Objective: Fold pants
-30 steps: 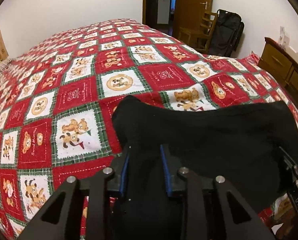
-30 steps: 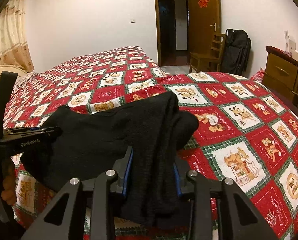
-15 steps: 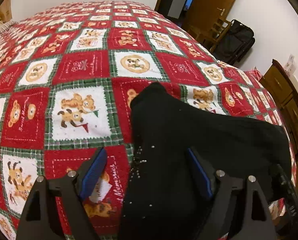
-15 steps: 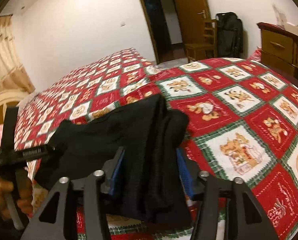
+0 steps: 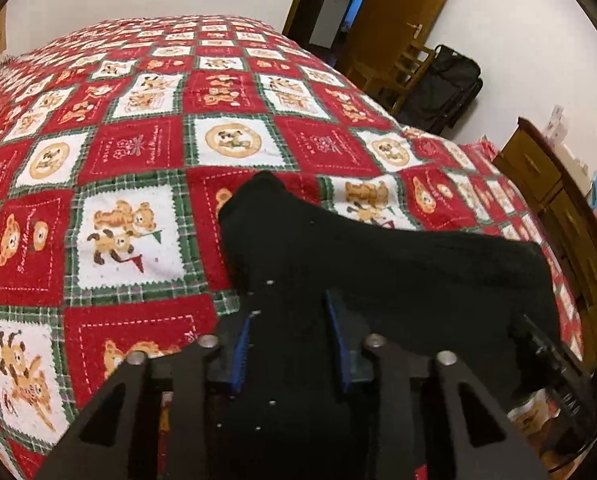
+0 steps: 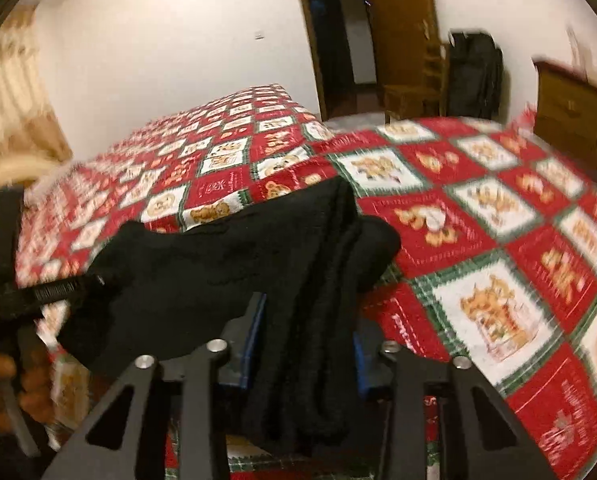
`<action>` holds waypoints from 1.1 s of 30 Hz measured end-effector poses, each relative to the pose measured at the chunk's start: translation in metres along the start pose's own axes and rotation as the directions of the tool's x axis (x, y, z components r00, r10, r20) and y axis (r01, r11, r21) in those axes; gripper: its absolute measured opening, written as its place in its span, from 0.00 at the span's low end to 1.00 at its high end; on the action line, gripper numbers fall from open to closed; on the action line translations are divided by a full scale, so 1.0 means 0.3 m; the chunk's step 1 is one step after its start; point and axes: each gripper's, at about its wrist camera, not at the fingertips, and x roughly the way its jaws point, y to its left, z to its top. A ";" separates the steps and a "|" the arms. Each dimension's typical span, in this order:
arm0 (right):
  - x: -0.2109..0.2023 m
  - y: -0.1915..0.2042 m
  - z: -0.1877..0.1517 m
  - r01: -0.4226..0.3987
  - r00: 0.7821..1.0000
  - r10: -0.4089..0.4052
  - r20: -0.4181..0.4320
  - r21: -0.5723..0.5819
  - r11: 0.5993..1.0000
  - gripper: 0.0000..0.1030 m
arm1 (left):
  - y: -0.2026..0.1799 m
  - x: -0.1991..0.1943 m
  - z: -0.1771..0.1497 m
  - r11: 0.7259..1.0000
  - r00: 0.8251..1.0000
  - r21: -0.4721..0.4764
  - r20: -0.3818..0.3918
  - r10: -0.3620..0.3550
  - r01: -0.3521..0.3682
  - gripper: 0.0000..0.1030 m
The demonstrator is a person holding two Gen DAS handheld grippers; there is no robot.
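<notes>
The black pants lie bunched on the red teddy-bear bedspread, near its front edge. My left gripper is shut on a fold at their left end, blue pads pressed into the cloth. My right gripper is shut on a thick bundle of the pants at their right end. In the right wrist view the left gripper shows at the far left, held by a hand. In the left wrist view the right gripper shows at the lower right edge.
The bedspread stretches far beyond the pants. A wooden dresser stands to the right of the bed. A wooden chair, a black bag and an open door are at the back right.
My left gripper opened wide half a second ago and has shut again on the pants. My right gripper has kept its hold and is moving; its view is blurred.
</notes>
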 end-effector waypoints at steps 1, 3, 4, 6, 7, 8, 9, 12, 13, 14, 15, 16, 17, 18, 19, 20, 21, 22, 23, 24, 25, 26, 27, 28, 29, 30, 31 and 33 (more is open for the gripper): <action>-0.006 0.012 -0.001 0.013 1.000 -0.013 0.007 -0.022 1.000 0.33 | 0.008 -0.008 0.002 1.000 1.000 -0.009 0.005 -0.015 0.015 0.22; -0.018 0.022 0.001 0.023 1.000 -0.022 0.018 -0.040 0.999 0.31 | 0.025 -0.022 0.008 0.999 0.999 -0.025 0.011 -0.042 0.042 0.19; -0.030 0.024 0.005 0.023 0.999 -0.022 0.030 -0.041 0.999 0.30 | 0.026 -0.026 0.010 0.999 0.999 -0.024 0.011 -0.044 0.044 0.18; -0.051 0.029 0.012 0.025 0.998 -0.022 0.052 -0.050 0.998 0.28 | 0.015 -0.033 0.010 0.999 0.999 -0.010 0.020 -0.036 0.036 0.17; -0.069 0.039 0.016 0.027 0.997 -0.023 0.070 -0.063 0.998 0.28 | 0.006 -0.037 0.010 1.000 0.999 0.003 0.027 -0.028 0.028 0.17; -0.079 0.045 0.020 0.029 0.996 -0.023 0.081 -0.072 0.997 0.28 | -0.001 -0.041 0.010 1.000 0.999 0.013 0.031 -0.021 0.020 0.16; -0.088 0.051 0.023 0.030 0.996 -0.023 0.091 -0.081 0.996 0.28 | -0.007 -0.044 0.013 1.000 0.999 0.020 0.034 -0.015 0.014 0.16; -0.101 0.072 0.038 0.023 0.994 -0.012 0.109 -0.101 0.995 0.28 | -0.025 -0.075 0.026 0.999 0.998 0.043 0.056 -0.005 0.003 0.15; -0.101 0.075 0.045 0.020 0.994 -0.008 0.113 -0.102 0.995 0.28 | -0.030 -0.089 0.034 0.999 0.998 0.051 0.069 -0.007 0.003 0.15; -0.100 0.076 0.049 0.018 0.993 -0.006 0.114 -0.100 0.995 0.28 | -0.034 -0.100 0.043 0.998 0.997 0.057 0.081 -0.003 -0.001 0.15; -0.098 0.074 0.052 0.016 0.993 -0.005 0.114 -0.094 0.995 0.28 | -0.038 -0.106 0.050 0.998 0.996 0.063 0.088 0.007 -0.012 0.15; -0.094 0.070 0.053 0.014 0.994 -0.004 0.111 -0.086 0.996 0.28 | -0.044 -0.108 0.057 0.997 0.995 0.072 0.094 0.023 -0.029 0.15; -0.092 0.067 0.052 0.014 0.994 -0.005 0.109 -0.082 0.997 0.28 | -0.052 -0.106 0.062 0.995 0.995 0.085 0.096 0.038 -0.046 0.15; -0.091 0.065 0.051 0.015 0.994 -0.006 0.106 -0.077 0.997 0.28 | -0.058 -0.103 0.065 0.994 0.994 0.092 0.095 0.046 -0.055 0.15; -0.088 0.059 0.048 0.016 0.995 -0.009 0.101 -0.068 0.998 0.28 | -0.065 -0.099 0.067 0.993 0.994 0.098 0.091 0.051 -0.060 0.15; -0.088 0.053 0.048 0.016 0.995 -0.010 0.099 -0.061 0.998 0.28 | -0.073 -0.095 0.068 0.992 0.995 0.106 0.088 0.056 -0.065 0.15; -0.088 0.046 0.049 0.016 0.995 -0.011 0.098 -0.052 0.998 0.28 | -0.085 -0.091 0.069 0.990 0.994 0.118 0.087 0.063 -0.073 0.15; -0.089 0.038 0.053 0.016 0.995 -0.012 0.098 -0.043 0.999 0.28 | -0.092 -0.090 0.069 0.989 0.994 0.127 0.087 0.068 -0.079 0.15; -0.089 0.035 0.056 0.018 0.995 -0.014 0.097 -0.042 0.999 0.28 | -0.102 -0.089 0.068 0.987 0.993 0.139 0.089 0.074 -0.086 0.15; -0.088 0.034 0.059 0.019 0.995 -0.015 0.097 -0.041 0.999 0.28 | -0.108 -0.091 0.069 0.985 0.993 0.146 0.092 0.077 -0.090 0.15; -0.087 0.034 0.065 0.018 0.995 -0.013 0.097 -0.043 0.999 0.28 | -0.112 -0.092 0.072 0.984 0.992 0.151 0.094 0.080 -0.094 0.15; -0.086 0.035 0.070 0.016 0.995 -0.012 0.097 -0.045 0.999 0.28 | -0.115 -0.094 0.075 0.983 0.992 0.154 0.097 0.085 -0.099 0.15; -0.083 0.036 0.075 0.016 0.995 -0.011 0.097 -0.046 0.999 0.28 | -0.115 -0.096 0.078 0.982 0.991 0.155 0.099 0.088 -0.103 0.15; -0.079 0.036 0.081 0.013 0.995 -0.008 0.096 -0.043 0.999 0.28 | -0.113 -0.096 0.085 0.981 0.990 0.157 0.101 0.095 -0.110 0.15; -0.072 0.036 0.088 0.008 0.996 -0.004 0.094 -0.037 0.999 0.28 | -0.112 -0.097 0.089 0.981 0.990 0.157 0.102 0.099 -0.115 0.15; -0.067 0.035 0.092 0.004 0.996 -0.001 0.091 -0.032 0.999 0.28 | -0.111 -0.096 0.093 0.980 0.989 0.158 0.102 0.107 -0.122 0.15; -0.060 0.035 0.098 -0.001 0.996 0.003 0.088 -0.027 1.000 0.28 | -0.111 -0.093 0.096 0.979 0.988 0.159 0.101 0.114 -0.129 0.15; -0.053 0.037 0.103 -0.001 0.996 0.003 0.086 -0.025 1.000 0.28 | -0.112 -0.087 0.101 0.976 0.987 0.165 0.101 0.129 -0.144 0.15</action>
